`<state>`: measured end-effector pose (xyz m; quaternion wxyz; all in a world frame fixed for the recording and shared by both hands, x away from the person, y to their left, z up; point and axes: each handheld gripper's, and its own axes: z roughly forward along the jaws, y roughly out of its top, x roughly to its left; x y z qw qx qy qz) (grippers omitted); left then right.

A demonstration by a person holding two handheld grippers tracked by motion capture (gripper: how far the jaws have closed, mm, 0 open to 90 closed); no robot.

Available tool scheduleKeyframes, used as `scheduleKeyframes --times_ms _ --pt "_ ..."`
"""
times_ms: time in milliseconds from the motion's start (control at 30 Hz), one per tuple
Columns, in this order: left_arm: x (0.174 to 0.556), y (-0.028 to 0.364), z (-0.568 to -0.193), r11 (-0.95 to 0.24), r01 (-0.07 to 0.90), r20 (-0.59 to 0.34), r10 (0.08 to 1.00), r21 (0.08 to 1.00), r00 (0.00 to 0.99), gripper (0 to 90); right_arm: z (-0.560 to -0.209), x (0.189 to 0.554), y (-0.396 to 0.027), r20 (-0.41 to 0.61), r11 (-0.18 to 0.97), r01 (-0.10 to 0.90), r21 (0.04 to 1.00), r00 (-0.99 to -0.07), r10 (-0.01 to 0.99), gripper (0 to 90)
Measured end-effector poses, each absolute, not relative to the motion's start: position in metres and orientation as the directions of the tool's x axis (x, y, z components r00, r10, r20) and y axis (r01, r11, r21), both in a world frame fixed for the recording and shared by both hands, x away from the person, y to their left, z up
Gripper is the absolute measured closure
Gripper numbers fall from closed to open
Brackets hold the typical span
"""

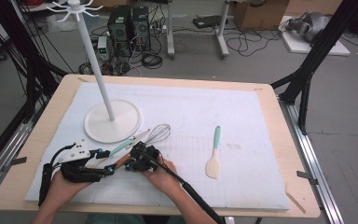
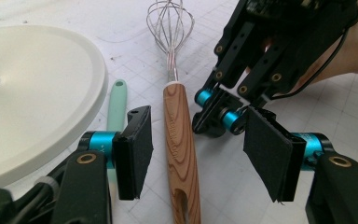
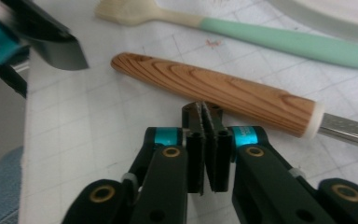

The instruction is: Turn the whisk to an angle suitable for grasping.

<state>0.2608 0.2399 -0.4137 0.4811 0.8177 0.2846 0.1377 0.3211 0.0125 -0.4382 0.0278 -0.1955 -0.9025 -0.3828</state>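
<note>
While two hand-held tools work low over the padded counter (image 1: 242, 100), the scene runs from a white hook stand (image 1: 106, 93), its round base resting on the mat, down to three utensils. One whisk (image 1: 154, 135) with a wood-grain handle (image 2: 181, 154) lies flat just beside that base, its wire head pointing away from the person. Two mint-handled spatulas complete the count: one (image 1: 214, 153) lies well apart to the right, the other (image 2: 116, 105) sits between the whisk and the stand's base. The left gripper (image 2: 196, 154) stands released, its jaws straddling the wooden handle without pressing it. The right gripper (image 3: 208, 140) is clenched on nothing, its tips just beside the handle near the white collar. Trouble looks most likely if the left gripper closes off-centre: the rounded handle could roll or skid toward the nearby spatula, or one pad could catch that spatula as well. The clenched right gripper, so close alongside, could also nudge the whisk out of line. Counted: one stand, one whisk, two spatulas, two grippers.
</note>
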Motion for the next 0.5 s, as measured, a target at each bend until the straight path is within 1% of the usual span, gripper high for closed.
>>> scheduleKeyframes --times_ms 133,233,500 --pt "0.263 0.239 -0.414 -0.371 0.337 -0.053 0.6 0.865 0.798 42.1 -0.431 0.321 0.0 0.189 0.618 0.365 0.697 -0.924 0.332 80.7" --pt "0.264 0.239 -0.413 -0.383 0.334 -0.044 0.597 0.861 0.801 42.3 -0.425 0.321 -0.012 0.184 0.607 0.366 0.705 -0.922 0.341 73.4" --pt "0.272 0.231 -0.414 -0.391 0.345 -0.049 0.598 0.853 0.8 43.2 -0.407 0.321 -0.053 0.168 0.565 0.36 0.743 -0.917 0.363 64.0"
